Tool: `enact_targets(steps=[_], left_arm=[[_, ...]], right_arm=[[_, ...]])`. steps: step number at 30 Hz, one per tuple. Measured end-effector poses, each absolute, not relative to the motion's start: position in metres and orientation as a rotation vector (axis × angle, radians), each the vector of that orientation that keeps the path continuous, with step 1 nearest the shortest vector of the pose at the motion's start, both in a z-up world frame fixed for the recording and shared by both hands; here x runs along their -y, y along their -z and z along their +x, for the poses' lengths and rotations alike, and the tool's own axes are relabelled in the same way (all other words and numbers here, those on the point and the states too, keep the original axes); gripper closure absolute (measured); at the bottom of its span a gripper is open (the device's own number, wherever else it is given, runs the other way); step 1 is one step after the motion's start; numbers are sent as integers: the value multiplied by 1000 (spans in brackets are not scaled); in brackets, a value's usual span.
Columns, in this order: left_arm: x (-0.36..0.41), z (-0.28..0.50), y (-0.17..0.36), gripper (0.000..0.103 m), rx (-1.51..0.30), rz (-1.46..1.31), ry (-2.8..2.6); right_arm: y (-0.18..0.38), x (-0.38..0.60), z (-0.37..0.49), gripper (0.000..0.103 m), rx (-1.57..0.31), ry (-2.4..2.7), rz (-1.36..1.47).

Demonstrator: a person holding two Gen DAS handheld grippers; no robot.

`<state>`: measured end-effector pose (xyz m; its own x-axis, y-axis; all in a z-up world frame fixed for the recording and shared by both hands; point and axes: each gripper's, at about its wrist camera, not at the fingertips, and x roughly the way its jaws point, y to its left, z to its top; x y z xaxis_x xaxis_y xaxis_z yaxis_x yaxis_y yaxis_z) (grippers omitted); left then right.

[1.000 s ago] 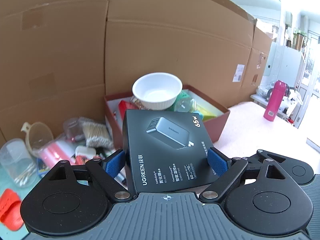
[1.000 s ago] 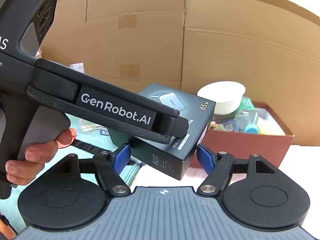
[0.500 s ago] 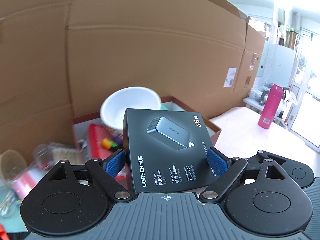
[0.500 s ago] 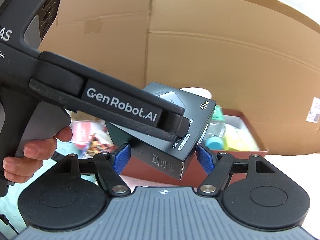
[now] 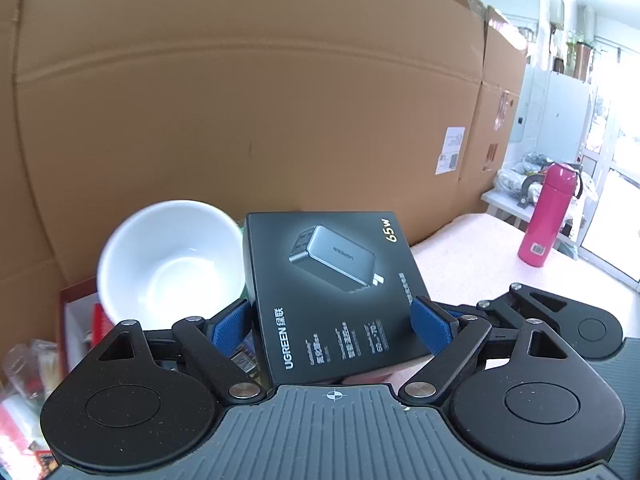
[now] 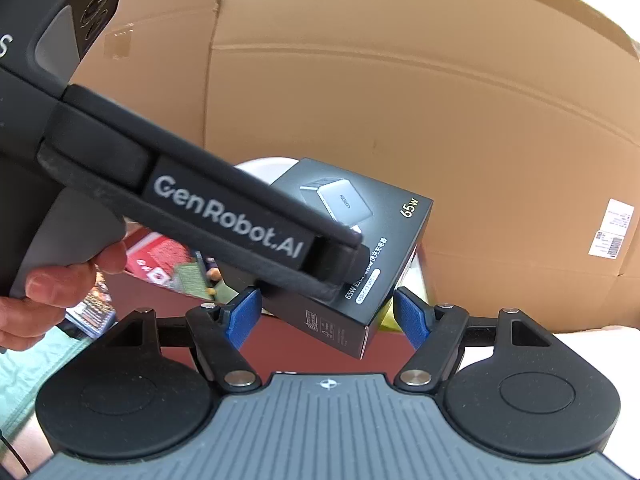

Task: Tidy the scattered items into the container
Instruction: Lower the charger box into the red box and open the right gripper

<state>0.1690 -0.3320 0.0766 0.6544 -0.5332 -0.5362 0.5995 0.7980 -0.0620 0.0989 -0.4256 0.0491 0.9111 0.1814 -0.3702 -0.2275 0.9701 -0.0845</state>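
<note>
My left gripper is shut on a black UGREEN charger box and holds it in the air over the red container. A white bowl sits in the container, just left of the box. In the right wrist view the box hangs above the container's red wall, with the left gripper's body across it. My right gripper is open, its blue pads either side of the box's lower corner, apart from it.
Tall cardboard boxes stand close behind the container. A pink bottle stands on the pale table at the right. Loose packets lie at the far left. A teal mat shows at the lower left.
Both grippers have moved forward and right towards the container. The charger box, still held by the left gripper, now hangs over it, and the bowl looks nearer.
</note>
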Motion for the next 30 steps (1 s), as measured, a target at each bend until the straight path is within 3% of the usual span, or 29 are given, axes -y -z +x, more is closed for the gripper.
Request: enact_targets(steps=[14, 23, 27, 30], left_arm=[[341, 186, -78, 16, -586, 116, 652], [335, 190, -81, 15, -591, 72, 658], [337, 188, -81, 15, -594, 71, 670], [341, 188, -81, 15, -592, 80, 672]], right_arm=[[-49, 456, 127, 28, -379, -251, -142], [-48, 464, 119, 22, -395, -190, -186], [-46, 464, 117, 25, -402, -187, -191], [-43, 463, 117, 33, -407, -177, -203]])
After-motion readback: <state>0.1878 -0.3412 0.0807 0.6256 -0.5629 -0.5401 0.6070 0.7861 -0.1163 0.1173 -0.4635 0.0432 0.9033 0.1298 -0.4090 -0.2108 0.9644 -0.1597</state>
